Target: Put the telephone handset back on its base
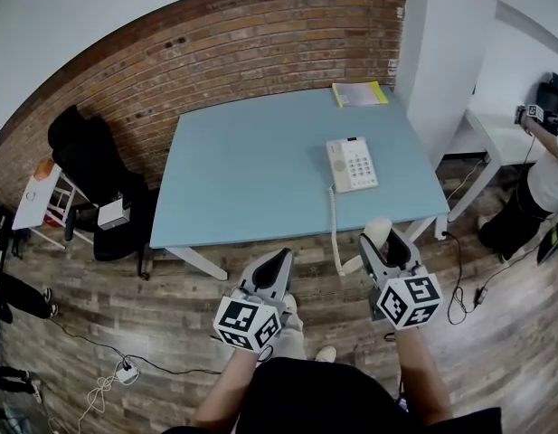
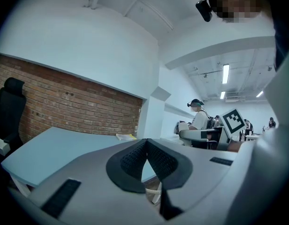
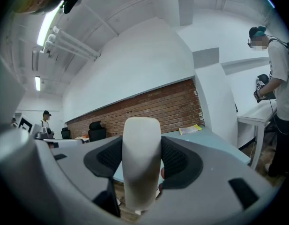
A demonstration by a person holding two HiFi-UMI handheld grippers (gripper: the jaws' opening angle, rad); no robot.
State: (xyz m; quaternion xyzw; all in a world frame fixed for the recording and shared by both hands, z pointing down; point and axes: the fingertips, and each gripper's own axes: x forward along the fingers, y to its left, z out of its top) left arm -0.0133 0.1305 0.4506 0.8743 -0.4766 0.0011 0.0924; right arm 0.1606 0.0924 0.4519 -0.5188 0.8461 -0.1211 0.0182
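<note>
Right hand-held gripper [image 1: 385,242] pinches handset [image 3: 142,172], on the near side of base [image 1: 352,164]. Left hand-held gripper [image 2: 146,146] is pressed together and empty. Advise: carry to base, align lengthwise, keep cord [image 1: 334,224] slack.

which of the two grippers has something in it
The right gripper: its jaws clamp the cream telephone handset. The left gripper has its jaws closed together on nothing.

Light-blue counter [image 1: 251,179] stands in front of a brick wall [image 1: 215,52]. Yellow booklet [image 1: 359,94] lies at its far right corner, near a white pillar [image 1: 437,52]. Black office chair [image 1: 93,165] sits off the counter's left side. White power strip [image 1: 127,370] lies on the wood-plank floor [image 1: 107,306]. A person [image 1: 532,188] stands by a white desk [image 1: 496,134], far right.
</note>
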